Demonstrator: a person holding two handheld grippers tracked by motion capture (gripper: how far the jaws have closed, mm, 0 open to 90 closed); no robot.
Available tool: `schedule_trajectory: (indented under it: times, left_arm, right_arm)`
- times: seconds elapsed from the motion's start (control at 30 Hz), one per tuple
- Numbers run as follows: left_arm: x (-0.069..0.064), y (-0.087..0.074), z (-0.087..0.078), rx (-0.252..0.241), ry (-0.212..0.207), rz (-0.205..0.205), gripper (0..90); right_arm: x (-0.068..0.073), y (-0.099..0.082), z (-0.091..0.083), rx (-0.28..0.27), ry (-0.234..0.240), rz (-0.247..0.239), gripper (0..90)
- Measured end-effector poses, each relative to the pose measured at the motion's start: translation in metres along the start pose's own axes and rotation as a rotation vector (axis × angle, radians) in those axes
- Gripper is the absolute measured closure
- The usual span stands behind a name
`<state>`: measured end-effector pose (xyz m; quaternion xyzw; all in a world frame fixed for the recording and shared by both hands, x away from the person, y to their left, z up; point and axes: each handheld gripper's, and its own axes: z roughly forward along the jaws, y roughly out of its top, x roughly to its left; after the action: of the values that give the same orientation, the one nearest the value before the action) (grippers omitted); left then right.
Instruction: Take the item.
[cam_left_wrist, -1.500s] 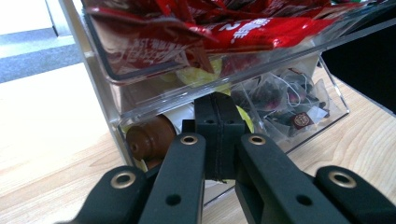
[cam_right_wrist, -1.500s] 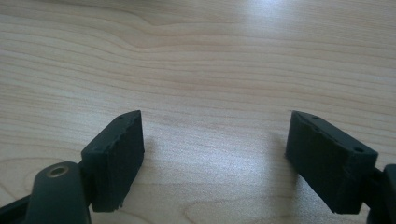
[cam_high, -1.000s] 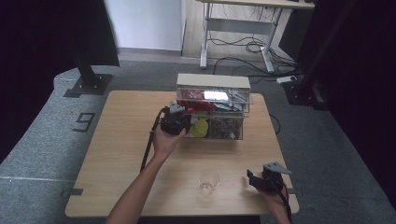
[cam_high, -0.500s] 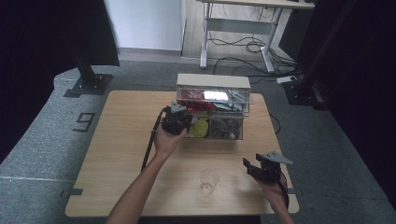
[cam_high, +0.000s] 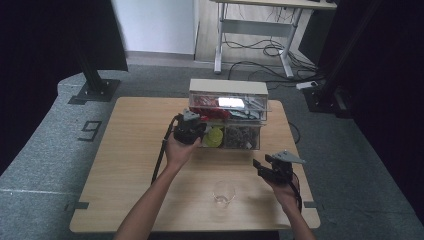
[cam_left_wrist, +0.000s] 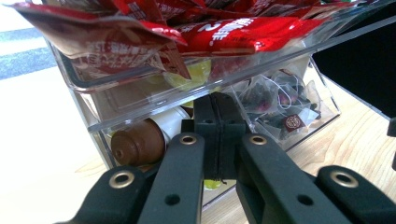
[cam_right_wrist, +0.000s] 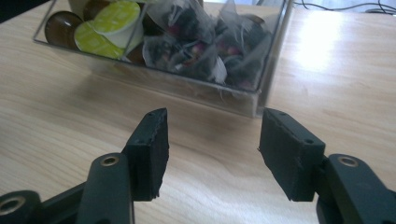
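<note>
While the drawer is held: lining up on a tea bag

Since the left gripper (cam_left_wrist: 216, 100) sits clenched at the front of the clear plastic lower drawer (cam_high: 242, 138), at the table's far middle, keep it steady. Right gripper (cam_right_wrist: 212, 135): released, jaws have just been closing, nothing between them. Widen it, come in from above, and pinch one dark mesh tea bag (cam_right_wrist: 205, 58) by a corner

Both tongs, left tongs (cam_high: 189, 131) and right tongs (cam_high: 272, 169), are matte black with brass-ringed rivets, ribbed rectangular pads, a grey three-cornered plate on top and a trailing black cable; forearms unsleeved.
</note>
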<state>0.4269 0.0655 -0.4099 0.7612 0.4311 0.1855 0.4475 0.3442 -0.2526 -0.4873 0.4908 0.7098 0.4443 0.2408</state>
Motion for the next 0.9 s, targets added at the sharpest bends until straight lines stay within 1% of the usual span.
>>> schedule_trajectory:
  times: [0.1, 0.3, 0.47, 0.57, 0.63, 0.73, 0.9]
  left_arm:
    - [0.0, 0.0, 0.0, 0.0, -0.002, 0.0, 89.5]
    - [-0.001, 0.0, 0.003, 0.004, -0.003, -0.006, 89.7]
    - [-0.001, 0.0, 0.004, 0.008, -0.004, -0.004, 89.8]
    - [-0.001, 0.0, 0.003, 0.008, -0.003, -0.004, 89.8]
    - [-0.001, 0.001, 0.003, 0.008, -0.005, -0.004, 89.8]
    - [0.0, 0.001, 0.002, 0.007, -0.01, -0.01, 89.8]
    - [0.0, 0.001, 0.002, 0.007, -0.014, -0.016, 89.8]
  right_arm:
    - [0.001, 0.005, 0.002, -0.011, 0.016, 0.0, 42.8]
    - [0.004, 0.014, 0.006, -0.017, 0.019, -0.011, 43.6]
    - [0.009, 0.023, 0.01, -0.028, 0.027, -0.02, 44.2]
    - [0.01, 0.025, 0.016, -0.035, 0.043, -0.003, 44.4]
    - [0.01, 0.026, 0.02, -0.035, 0.043, 0.001, 44.6]
    - [0.012, 0.028, 0.026, -0.034, 0.039, -0.005, 44.6]
    - [0.014, 0.032, 0.032, -0.037, 0.046, 0.002, 45.1]
